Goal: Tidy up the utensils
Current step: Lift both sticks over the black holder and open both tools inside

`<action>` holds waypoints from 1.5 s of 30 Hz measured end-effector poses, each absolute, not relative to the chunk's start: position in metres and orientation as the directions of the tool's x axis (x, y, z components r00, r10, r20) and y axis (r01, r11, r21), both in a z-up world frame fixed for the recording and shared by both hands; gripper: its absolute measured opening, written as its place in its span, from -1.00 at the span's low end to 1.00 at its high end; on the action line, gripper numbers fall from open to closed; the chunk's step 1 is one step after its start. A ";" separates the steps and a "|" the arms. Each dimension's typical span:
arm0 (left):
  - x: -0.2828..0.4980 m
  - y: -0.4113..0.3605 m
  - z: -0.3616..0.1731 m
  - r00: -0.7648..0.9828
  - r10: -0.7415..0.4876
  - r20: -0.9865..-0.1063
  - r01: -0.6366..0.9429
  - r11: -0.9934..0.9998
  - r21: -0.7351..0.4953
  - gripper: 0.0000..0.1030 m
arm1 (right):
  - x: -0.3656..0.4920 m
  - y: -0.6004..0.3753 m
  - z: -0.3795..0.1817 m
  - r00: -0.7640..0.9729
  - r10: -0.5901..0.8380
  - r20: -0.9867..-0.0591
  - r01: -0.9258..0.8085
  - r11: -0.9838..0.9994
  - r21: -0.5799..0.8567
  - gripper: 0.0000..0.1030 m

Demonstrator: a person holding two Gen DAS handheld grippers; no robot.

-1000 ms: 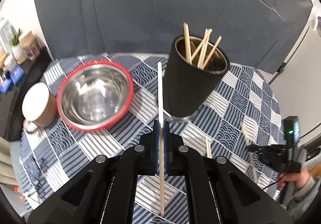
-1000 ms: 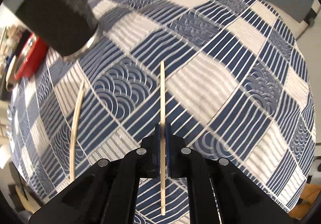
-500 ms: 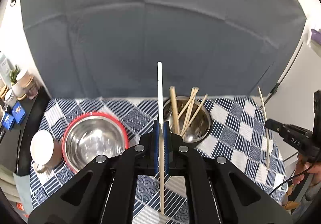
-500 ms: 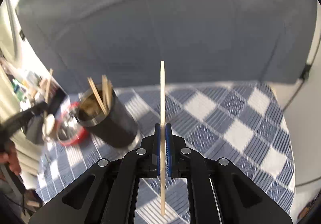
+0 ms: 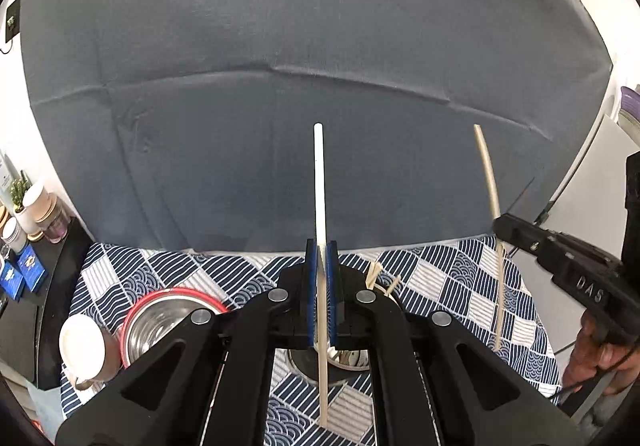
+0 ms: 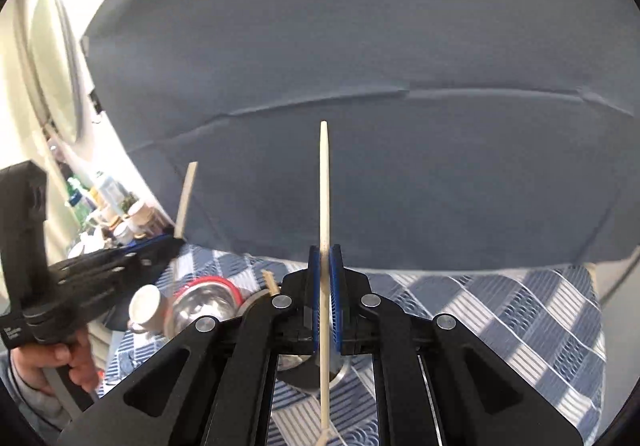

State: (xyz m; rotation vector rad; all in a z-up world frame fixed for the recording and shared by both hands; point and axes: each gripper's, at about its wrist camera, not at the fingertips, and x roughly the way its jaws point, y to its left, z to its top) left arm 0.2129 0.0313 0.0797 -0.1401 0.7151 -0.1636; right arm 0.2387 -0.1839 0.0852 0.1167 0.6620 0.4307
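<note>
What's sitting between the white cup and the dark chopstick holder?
The red-rimmed steel bowl sits between the white cup and the chopstick holder, seen in the right wrist view.

Soft daylight is filling both fisheye views; edges are bending into black corners, and the right view is blurring leftward.

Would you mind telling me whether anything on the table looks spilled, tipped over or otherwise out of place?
Nothing stands out. The steel bowl and white cup sit upright on the checked cloth, and each gripper holds one chopstick cleanly.
</note>
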 end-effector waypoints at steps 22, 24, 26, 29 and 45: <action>0.254 0.024 0.018 0.818 -0.310 -0.485 0.188 0.940 -0.284 -0.91 | 0.282 -0.136 0.011 0.700 0.608 -0.374 -0.489 0.790 0.369 -0.91; 0.251 0.025 0.010 0.821 -0.315 -0.475 0.192 0.937 -0.291 -0.91 | 0.281 -0.133 0.002 0.697 0.610 -0.377 -0.488 0.789 0.373 -0.91; 0.250 0.025 -0.001 0.809 -0.323 -0.490 0.192 0.935 -0.300 -0.91 | 0.279 -0.138 -0.008 0.699 0.607 -0.378 -0.480 0.790 0.382 -0.91; 0.247 0.022 -0.011 0.803 -0.326 -0.500 0.198 0.936 -0.292 -0.91 | 0.276 -0.135 -0.019 0.701 0.599 -0.388 -0.472 0.797 0.378 -0.91; 0.207 0.011 -0.041 0.809 -0.317 -0.495 0.228 0.945 -0.232 -0.91 | 0.241 -0.134 -0.049 0.694 0.553 -0.460 -0.463 0.833 0.303 -0.91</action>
